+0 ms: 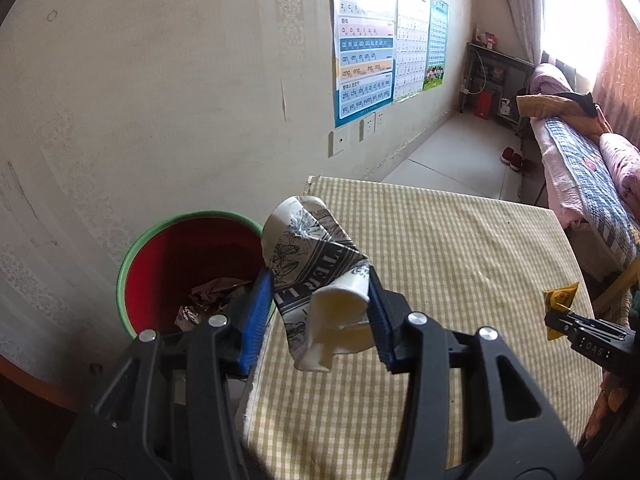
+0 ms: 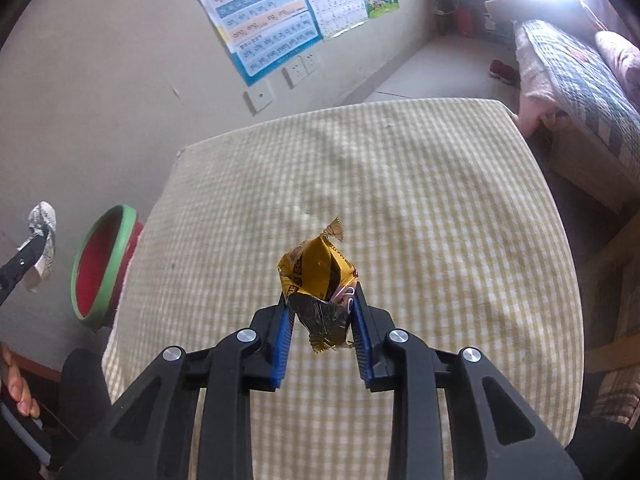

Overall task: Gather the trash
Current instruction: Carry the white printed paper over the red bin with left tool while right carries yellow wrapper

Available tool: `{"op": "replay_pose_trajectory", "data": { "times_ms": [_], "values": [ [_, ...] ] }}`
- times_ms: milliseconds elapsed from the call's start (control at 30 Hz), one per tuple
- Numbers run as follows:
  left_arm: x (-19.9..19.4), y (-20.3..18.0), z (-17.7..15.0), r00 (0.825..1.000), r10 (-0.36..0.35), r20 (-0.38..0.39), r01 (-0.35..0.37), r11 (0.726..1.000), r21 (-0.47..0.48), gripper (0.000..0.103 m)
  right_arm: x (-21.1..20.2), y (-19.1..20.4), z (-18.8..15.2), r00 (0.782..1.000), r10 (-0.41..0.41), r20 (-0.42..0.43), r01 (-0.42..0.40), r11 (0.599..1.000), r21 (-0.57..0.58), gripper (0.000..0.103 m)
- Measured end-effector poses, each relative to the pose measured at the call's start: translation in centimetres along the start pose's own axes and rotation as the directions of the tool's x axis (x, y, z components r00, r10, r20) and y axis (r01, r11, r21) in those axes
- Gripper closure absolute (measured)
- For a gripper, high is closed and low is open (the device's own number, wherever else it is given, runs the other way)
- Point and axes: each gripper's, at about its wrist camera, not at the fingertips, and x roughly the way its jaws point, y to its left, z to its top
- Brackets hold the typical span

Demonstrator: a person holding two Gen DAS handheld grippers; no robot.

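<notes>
My left gripper (image 1: 320, 280) is shut on a crumpled paper cup (image 1: 316, 264), white with black print, held above the table's left edge beside the red bin (image 1: 192, 252) with a green rim. Crumpled wrappers lie in the bin. My right gripper (image 2: 320, 300) is shut on a yellow snack wrapper (image 2: 316, 272), held above the checked tablecloth (image 2: 400, 200). The right gripper with the wrapper (image 1: 560, 300) shows at the right of the left wrist view. The left gripper with the cup (image 2: 42, 236) shows at the left of the right wrist view, next to the bin (image 2: 104, 264).
The table (image 1: 460, 260) stands against a beige wall with posters (image 1: 364, 40) and sockets. A bed (image 1: 592, 176) with blankets stands to the right, red slippers (image 1: 512, 158) on the tiled floor, a shelf at the back under a bright window.
</notes>
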Motion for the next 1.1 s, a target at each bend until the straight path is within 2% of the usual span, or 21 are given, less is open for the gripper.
{"op": "replay_pose_trajectory", "data": {
  "times_ms": [300,600,833,1100],
  "values": [
    [1.0,3.2,-0.8,0.999,0.031,-0.022,-0.032,0.998,-0.058,0.059,-0.8,8.4,1.0,0.994,0.104,0.022,-0.1,0.985,-0.143,0.076],
    [1.7,5.3,-1.2,0.998,0.047,-0.043,-0.052,0.993,-0.104,0.059,-0.8,14.9,1.7,0.983,0.18,0.024,-0.168,0.953,-0.252,0.076],
    [1.4,6.9,-1.1,0.997,0.075,-0.036,-0.079,0.989,-0.127,0.059,-1.3,17.9,1.5,0.976,0.216,0.033,-0.195,0.929,-0.313,0.076],
    [1.7,8.7,-1.4,0.995,0.093,-0.042,-0.098,0.981,-0.166,0.059,-0.4,20.2,1.2,0.972,0.234,0.002,-0.219,0.911,-0.351,0.075]
  ]
}}
